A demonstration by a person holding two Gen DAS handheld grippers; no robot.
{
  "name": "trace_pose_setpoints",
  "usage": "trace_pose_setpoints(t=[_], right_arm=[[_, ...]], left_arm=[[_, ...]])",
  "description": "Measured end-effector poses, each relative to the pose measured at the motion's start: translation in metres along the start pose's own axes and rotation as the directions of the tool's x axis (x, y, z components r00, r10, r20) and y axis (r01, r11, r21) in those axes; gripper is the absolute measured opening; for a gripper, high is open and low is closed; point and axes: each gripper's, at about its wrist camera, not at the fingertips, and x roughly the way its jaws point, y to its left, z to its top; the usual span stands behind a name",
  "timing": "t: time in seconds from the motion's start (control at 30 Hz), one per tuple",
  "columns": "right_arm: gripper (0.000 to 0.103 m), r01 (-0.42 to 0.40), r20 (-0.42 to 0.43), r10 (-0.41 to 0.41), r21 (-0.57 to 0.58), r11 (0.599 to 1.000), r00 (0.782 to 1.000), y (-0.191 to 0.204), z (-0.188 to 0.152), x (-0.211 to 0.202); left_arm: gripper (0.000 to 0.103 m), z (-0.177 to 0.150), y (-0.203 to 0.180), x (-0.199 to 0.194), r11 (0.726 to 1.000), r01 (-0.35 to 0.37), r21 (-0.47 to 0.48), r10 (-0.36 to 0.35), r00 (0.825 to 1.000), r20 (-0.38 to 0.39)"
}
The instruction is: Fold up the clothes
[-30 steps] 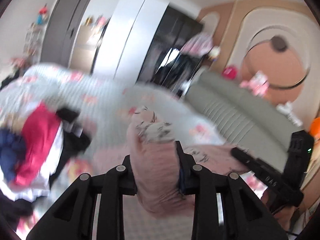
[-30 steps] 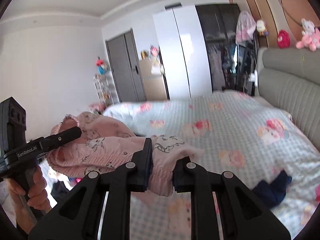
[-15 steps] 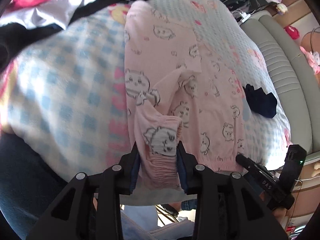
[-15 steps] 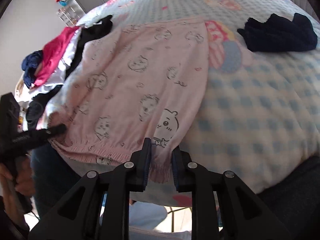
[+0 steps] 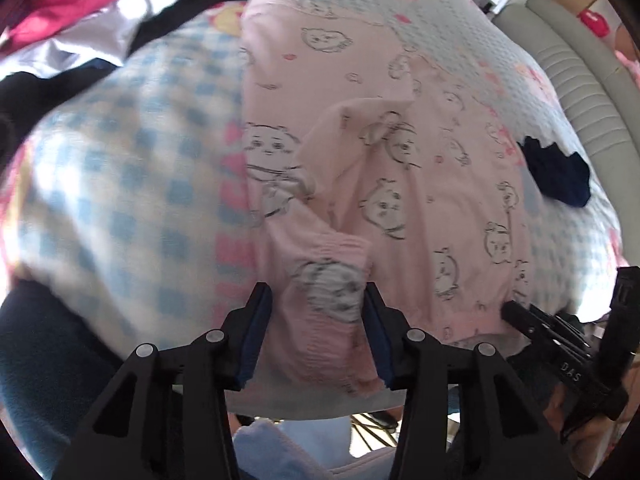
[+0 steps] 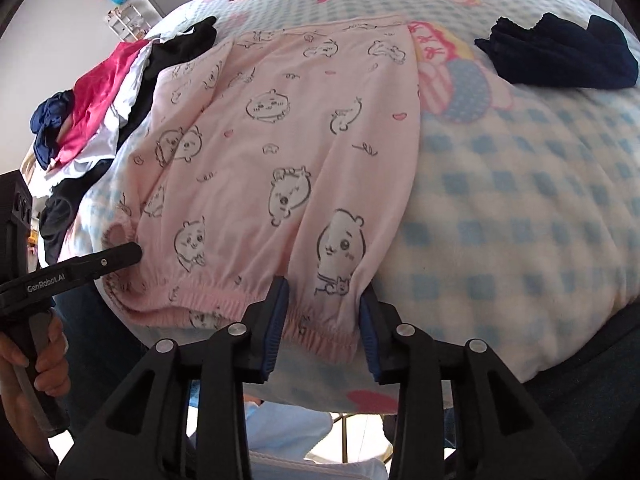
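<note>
left gripper, bottom centre of left wrist view: jaws spread part-way, a bunched fold of the elastic waistband lies between the pads. pads appear just off the cloth at both sides; cannot tell if any grip remains. judged slack, not clamped.

right gripper, bottom centre of right wrist view: jaws likewise part-spread, straddling the waistband corner. cloth sits between the pads, small gaps visible, so not pinched.

pink pyjama bottoms: spread on the bed, waistband at the near edge of the mattress, hem toward the upper part of the frame. long axis runs straight away from both grippers. each gripper sits at one waistband corner, the left one showing at lower left of the right wrist view; neither is clearly nearer. any fold along the length would have to carry the near end away, up-frame.

look of the garment: pale pink, thin knit, grey-outlined cartoon animals, gathered elastic waist. right half lies fairly flat. left half carries a raised ridge and a turned-over flap near the waistband, seen in the left wrist view; judged to need smoothing if the fold is to be square.

farther: dark navy garment at upper right, apart from the pink cloth. mixed clothes pile, red, white, black, at upper left, touching the pyjama's far left edge.
</note>
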Motion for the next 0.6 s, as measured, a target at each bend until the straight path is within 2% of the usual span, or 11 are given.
trace_pose_setpoints(t=[0.1, 0.27, 0.4, 0.5, 0.6], right_arm=[[0.037, 0.006, 0.005, -0.007, 0.016, 1.000, 1.000, -0.004, -0.001, -0.003], [0.039, 0.017, 0.012, -0.018, 0.042, 0.999, 1.000, -0.011, -0.003, -0.007], [0.041, 0.036, 0.028, -0.037, 0.036, 0.999, 0.999, -0.012, -0.002, -0.014], [0.041, 0.048, 0.028, -0.049, 0.028, 0.998, 0.998, -0.014, -0.001, -0.018], [0.042, 0.052, 0.025, -0.054, 0.042, 0.998, 0.998, -0.019, -0.003, -0.018]], left_arm=[[0.047, 0.001, 0.012, -0.013, 0.999, -0.049, -0.023, 0.050, 0.998, 0.031], [0.047, 0.003, 0.025, -0.037, 0.996, 0.011, -0.085, -0.003, 0.996, 0.093], [0.047, 0.004, 0.029, -0.055, 0.996, -0.012, -0.086, 0.025, 0.987, 0.156], [0.053, 0.010, 0.026, -0.049, 0.998, -0.020, -0.064, 0.028, 0.991, 0.130], [0.055, 0.013, 0.027, -0.038, 0.999, 0.030, -0.041, -0.027, 0.997, 0.077]])
